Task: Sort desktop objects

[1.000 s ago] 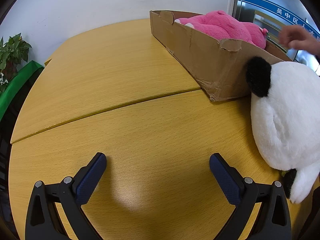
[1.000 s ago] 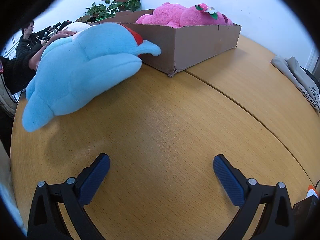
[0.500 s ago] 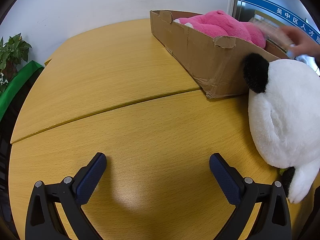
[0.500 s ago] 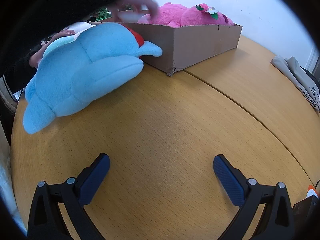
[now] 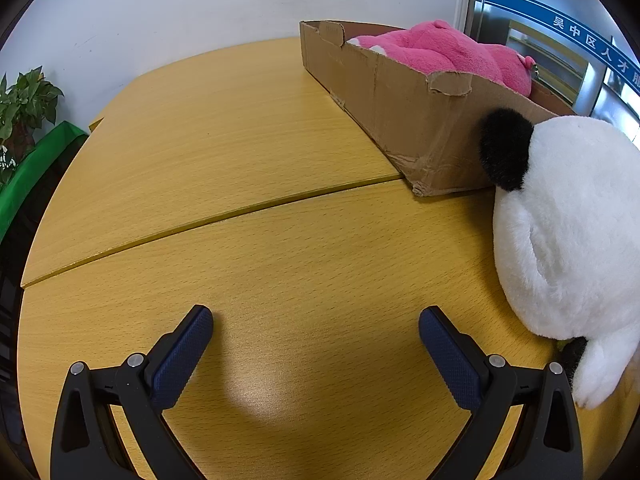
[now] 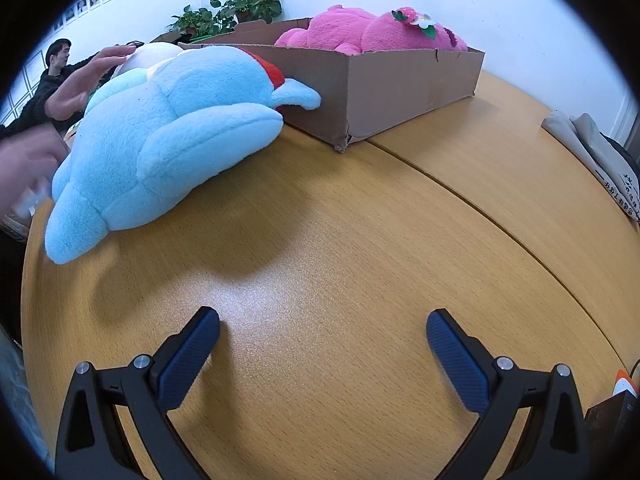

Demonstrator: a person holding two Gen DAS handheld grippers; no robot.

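Hovering low over the wooden counter (image 5: pixel 248 152), the left hand-held gripper (image 5: pixel 316 320) is holding its two blue-padded fingers (image 5: pixel 182 354) spread wide, with nothing between them. Just to its right, a white plush toy with black ears (image 5: pixel 568 232) is lying on the counter, its black ear pressing against the near corner of a cardboard box (image 5: pixel 400 104). A pink plush toy (image 5: pixel 444 54) is lying inside that box, rising above the torn rim. A curved seam is running across the counter between the gripper and the box. At the far left edge, a potted plant (image 5: pixel 24 100) is standing above a green cloth (image 5: pixel 32 168).

The right hand-held gripper (image 6: pixel 323 324) is likewise hovering over the counter (image 6: pixel 360 240) with its fingers (image 6: pixel 188 360) spread apart and gripping nothing. Ahead and to its left, a light blue plush toy (image 6: pixel 172 136) is lying on the counter, one fin touching the side of the cardboard box (image 6: pixel 400 84). The pink plush toy (image 6: pixel 372 34), wearing a small flower, is filling the box. Behind the blue toy, a bare hand (image 6: pixel 80 80) is reaching over it, and a blurred second hand (image 6: pixel 24 172) is showing at the left edge. A seated person in dark clothing (image 6: pixel 52 64) is showing at the far left.
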